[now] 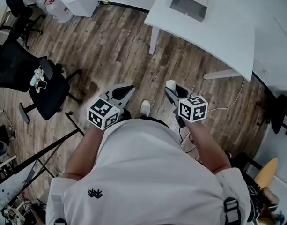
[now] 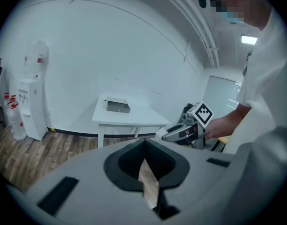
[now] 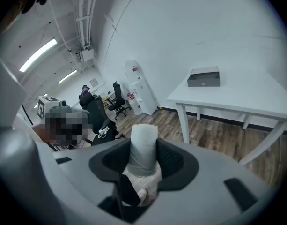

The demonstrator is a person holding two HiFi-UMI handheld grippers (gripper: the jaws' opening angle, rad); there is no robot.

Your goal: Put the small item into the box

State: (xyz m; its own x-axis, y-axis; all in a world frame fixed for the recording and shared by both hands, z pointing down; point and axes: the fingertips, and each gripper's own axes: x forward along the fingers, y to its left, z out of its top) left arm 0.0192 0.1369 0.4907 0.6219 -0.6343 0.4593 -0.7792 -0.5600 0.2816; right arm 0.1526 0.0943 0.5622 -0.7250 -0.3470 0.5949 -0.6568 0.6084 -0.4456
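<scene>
A small white cylinder-shaped item (image 3: 143, 149) stands upright between the dark pads of my right gripper (image 3: 143, 144), which is shut on it. In the head view that gripper (image 1: 172, 91) is held at waist height over the wood floor, with the white item (image 1: 171, 84) at its tip. The grey box (image 1: 188, 6) lies on the white table (image 1: 218, 32) ahead and to the right, well away from both grippers. The box also shows in the left gripper view (image 2: 117, 106) and the right gripper view (image 3: 203, 77). My left gripper (image 1: 121, 93) is shut and holds nothing (image 2: 144, 145).
A black office chair (image 1: 45, 90) stands to the left on the floor. A water dispenser (image 2: 33, 109) and water bottles (image 1: 56, 6) are by the far wall. A white cable (image 1: 232, 102) trails on the floor under the table. My shoe (image 1: 145, 108) shows between the grippers.
</scene>
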